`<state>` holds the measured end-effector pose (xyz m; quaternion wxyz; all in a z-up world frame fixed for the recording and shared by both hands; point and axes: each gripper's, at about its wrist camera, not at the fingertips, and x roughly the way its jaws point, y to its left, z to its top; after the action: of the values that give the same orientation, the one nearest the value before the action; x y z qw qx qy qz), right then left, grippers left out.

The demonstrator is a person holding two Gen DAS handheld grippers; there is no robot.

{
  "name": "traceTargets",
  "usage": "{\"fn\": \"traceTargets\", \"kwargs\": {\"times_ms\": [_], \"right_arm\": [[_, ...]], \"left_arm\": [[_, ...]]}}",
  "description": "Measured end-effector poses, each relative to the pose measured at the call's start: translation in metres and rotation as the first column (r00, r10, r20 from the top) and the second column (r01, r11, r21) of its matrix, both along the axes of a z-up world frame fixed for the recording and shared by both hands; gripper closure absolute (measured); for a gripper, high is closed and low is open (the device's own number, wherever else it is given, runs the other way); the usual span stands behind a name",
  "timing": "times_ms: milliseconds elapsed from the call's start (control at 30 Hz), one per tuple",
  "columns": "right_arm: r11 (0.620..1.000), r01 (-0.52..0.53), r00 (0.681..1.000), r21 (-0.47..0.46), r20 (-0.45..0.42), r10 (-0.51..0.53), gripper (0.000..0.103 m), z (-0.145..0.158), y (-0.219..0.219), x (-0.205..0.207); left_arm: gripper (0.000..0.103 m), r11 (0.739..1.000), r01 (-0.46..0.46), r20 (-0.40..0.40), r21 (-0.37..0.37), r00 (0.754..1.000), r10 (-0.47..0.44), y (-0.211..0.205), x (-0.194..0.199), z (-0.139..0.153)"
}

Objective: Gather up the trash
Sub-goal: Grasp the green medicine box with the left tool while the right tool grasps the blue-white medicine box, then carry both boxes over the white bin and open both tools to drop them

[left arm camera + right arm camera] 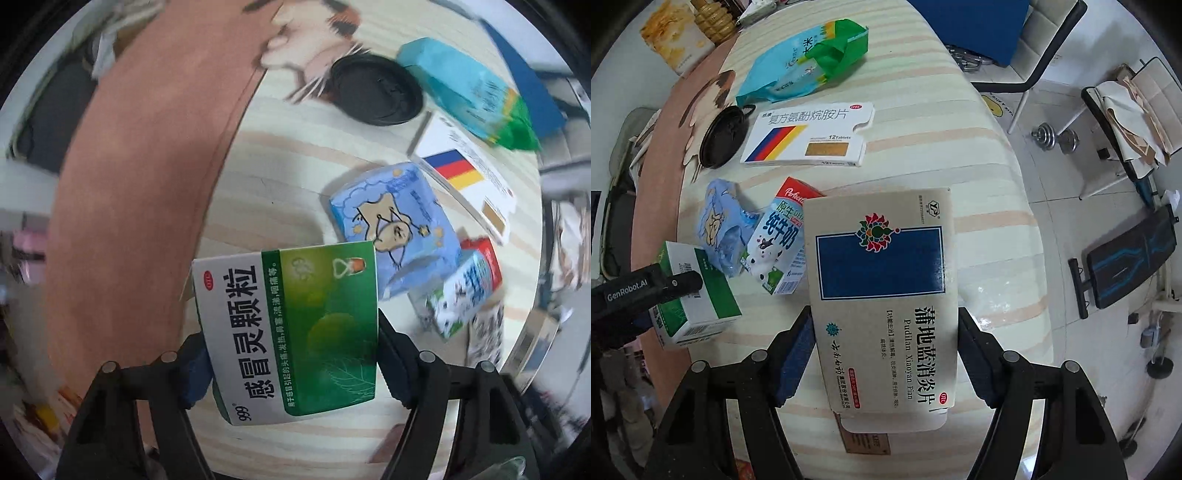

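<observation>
The left hand-held gripper [291, 354] clamps a green-and-white cardboard medicine box [291, 328] between its pads, above the striped table [280, 177]. The right hand-held gripper [886, 354] grips a beige cardboard medicine box with a blue panel [882, 295]. On the table lie a blue tissue pack [718, 225], a milk carton [775, 247] and a black lid [722, 138].

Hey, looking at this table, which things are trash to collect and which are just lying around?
Trash to collect:
green medicine box, in left gripper
beige medicine box, in right gripper
milk carton
blue tissue pack
white tablet box
rice bag

Lying about:
black lid
dumbbell
chair
</observation>
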<state>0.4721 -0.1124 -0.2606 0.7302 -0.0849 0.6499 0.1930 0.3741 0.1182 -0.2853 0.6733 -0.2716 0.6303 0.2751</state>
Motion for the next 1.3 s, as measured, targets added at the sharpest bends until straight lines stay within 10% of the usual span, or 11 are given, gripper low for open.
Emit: {"fn": "traceTargets", "kwargs": {"times_ms": [300, 800, 1033, 1300], "right_arm": [[0.998, 0.011, 0.999, 0.058, 0.047, -0.014, 0.028, 0.027, -0.016, -0.043], [0.984, 0.073, 0.981, 0.162, 0.165, -0.1, 0.028, 0.094, -0.071, -0.281], [0.983, 0.123, 0.989, 0.136, 0.069, -0.133, 0.028, 0.05, -0.104, -0.381], [0.978, 0.187, 0.975, 0.096, -0.14, -0.173, 0.028, -0.104, -0.132, -0.428]], "left_arm": [[0.03, 0.968, 0.123, 0.057, 0.217, 0.989, -0.138, -0.046, -0.079, 0.059], [0.03, 0.939, 0.272, 0.257, 0.211, 0.911, -0.322, -0.105, -0.285, 0.112], [0.03, 0.947, 0.317, 0.196, 0.055, 0.926, -0.322, -0.128, -0.344, 0.051], [0.03, 0.953, 0.28, 0.062, -0.114, 0.96, -0.274, -0.127, -0.349, -0.113]]}}
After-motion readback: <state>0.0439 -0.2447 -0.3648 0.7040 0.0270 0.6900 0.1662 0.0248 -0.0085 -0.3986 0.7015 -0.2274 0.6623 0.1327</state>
